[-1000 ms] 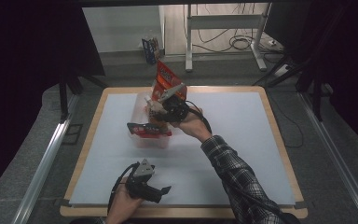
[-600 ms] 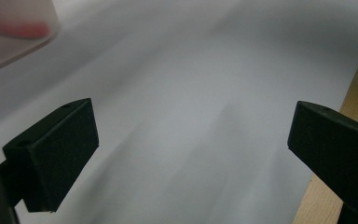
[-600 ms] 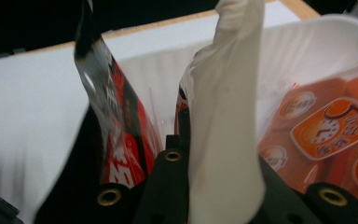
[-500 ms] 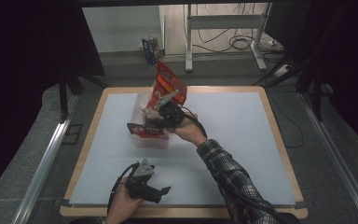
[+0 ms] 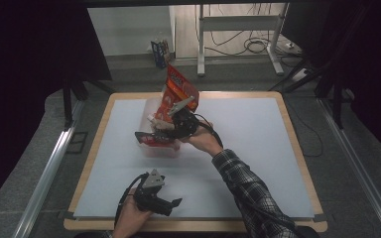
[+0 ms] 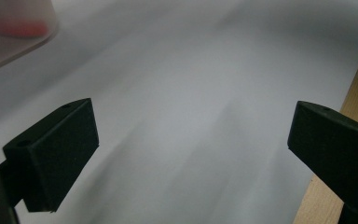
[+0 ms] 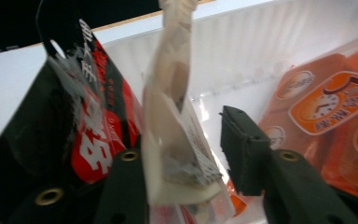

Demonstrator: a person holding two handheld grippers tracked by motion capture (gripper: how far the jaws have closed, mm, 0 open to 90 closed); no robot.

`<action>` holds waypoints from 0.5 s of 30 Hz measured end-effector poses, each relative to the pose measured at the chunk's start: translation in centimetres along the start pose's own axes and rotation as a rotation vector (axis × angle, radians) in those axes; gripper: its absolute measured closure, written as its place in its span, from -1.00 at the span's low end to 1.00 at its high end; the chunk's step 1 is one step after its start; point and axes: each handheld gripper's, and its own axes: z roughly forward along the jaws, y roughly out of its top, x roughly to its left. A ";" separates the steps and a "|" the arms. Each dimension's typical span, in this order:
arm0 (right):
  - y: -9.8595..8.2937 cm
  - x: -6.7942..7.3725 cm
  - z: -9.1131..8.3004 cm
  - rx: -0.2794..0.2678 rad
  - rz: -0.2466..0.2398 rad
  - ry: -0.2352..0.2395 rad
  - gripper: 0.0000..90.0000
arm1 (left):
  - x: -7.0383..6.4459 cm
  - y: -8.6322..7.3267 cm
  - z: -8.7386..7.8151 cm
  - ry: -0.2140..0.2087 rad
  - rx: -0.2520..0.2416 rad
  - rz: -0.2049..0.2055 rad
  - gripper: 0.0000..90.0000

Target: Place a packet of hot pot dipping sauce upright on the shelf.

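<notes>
We are looking down on a white surface (image 5: 258,148) edged with a pale wooden rim (image 5: 297,144). Beyond it, a metal stand (image 5: 238,29) is standing on the grey floor (image 5: 129,74), with cables (image 5: 258,45) lying coiled beside it and a small blue box (image 5: 159,52) sitting near the wall.

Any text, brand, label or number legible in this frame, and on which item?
None reads in full.
Black-and-red packet: large white characters, cut off, not legible.
Orange packet: round logo with small blurred lettering.
Pale packet between the right gripper's jaws: fine print, too blurred.
</notes>
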 end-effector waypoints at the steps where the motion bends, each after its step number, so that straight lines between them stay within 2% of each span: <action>1: -0.1 -0.1 -0.2 -0.005 0.004 -0.007 0.27 | 0.0 0.0 0.0 0.001 0.002 0.000 -0.96; 5: -0.1 -0.2 -0.7 -0.014 0.005 -0.025 0.12 | 0.0 0.0 0.1 -0.001 0.002 0.001 -0.96; 15: 0.1 -0.1 -1.7 -0.028 0.002 -0.049 -0.07 | 0.0 0.0 0.1 -0.001 0.004 0.000 -0.96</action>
